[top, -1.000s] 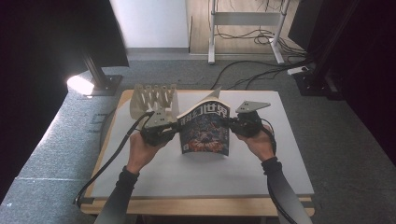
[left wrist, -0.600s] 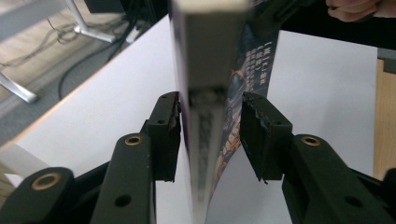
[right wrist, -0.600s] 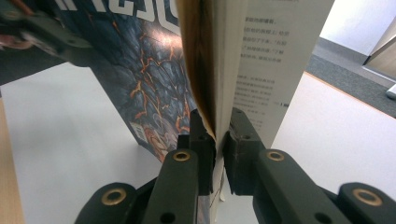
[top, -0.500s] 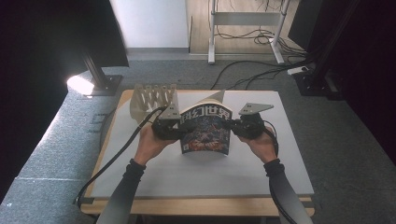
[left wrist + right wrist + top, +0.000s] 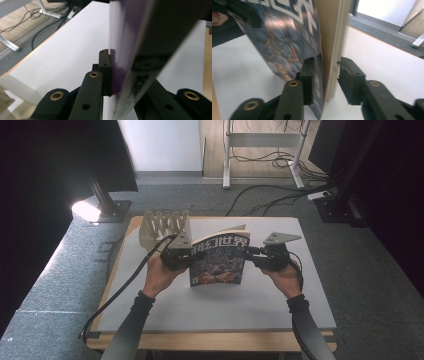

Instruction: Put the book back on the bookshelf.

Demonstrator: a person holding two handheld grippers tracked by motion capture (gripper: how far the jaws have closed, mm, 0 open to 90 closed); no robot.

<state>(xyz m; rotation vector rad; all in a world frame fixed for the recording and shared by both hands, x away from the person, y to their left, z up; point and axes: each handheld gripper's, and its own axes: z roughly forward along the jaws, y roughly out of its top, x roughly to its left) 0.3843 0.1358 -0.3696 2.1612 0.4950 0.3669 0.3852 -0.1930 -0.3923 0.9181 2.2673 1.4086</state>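
The desk (image 5: 210, 305) is carrying a white mat with plenty of bare surface toward the person, while a pale slotted rack (image 5: 164, 226) is sitting at the far left corner, close behind the left hand. Over the middle of the mat the magazine (image 5: 219, 260) is being held upright between the two tools, cover facing the person; compared with a second ago it is standing squarer and slightly more central. The left gripper (image 5: 186, 257) is pinching the magazine's left edge, its jaws pressed tight on the pages, as the left gripper view shows (image 5: 113, 75). The right gripper (image 5: 252, 256) has just been opening: in the right gripper view (image 5: 325, 75) its jaws are standing spread with the magazine's right edge between them, the far pad clear of the paper. That likely means the right side is being released or re-gripped, leaving the left to bear the weight. The room to the right is open; the rack is limiting movement leftward and back.
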